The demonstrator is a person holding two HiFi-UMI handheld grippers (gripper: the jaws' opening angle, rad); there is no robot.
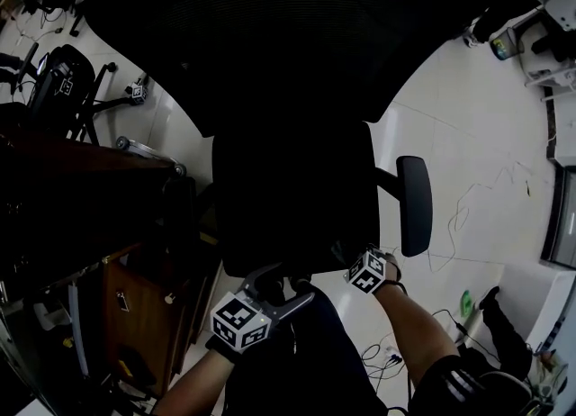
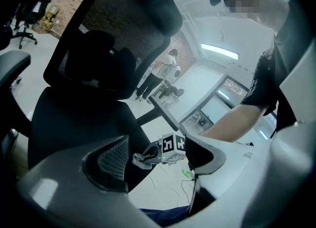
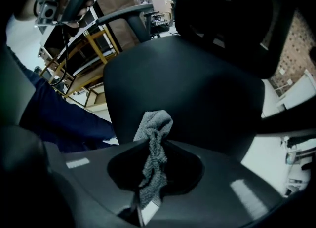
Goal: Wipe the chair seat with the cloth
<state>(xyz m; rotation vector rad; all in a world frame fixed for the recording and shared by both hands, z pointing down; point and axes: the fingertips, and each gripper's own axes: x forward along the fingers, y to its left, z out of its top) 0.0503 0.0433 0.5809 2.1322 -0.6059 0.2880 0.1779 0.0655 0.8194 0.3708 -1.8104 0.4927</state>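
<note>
Noting the right gripper (image 3: 154,148) clamped on the grey cloth (image 3: 157,123) at the 6 o'clock edge of the chair seat (image 3: 197,84); the left gripper (image 1: 279,290) gapes empty. We judge the bunched cloth may wipe poorly or slip out.

The chair seat (image 1: 292,198) lies ahead, with its backrest (image 1: 297,36) beyond and an armrest (image 1: 415,203) on its right. The left claw (image 1: 281,284) and right claw (image 1: 353,266) sit at its near edge. The cloth (image 3: 154,138) sits in the right one.
</note>
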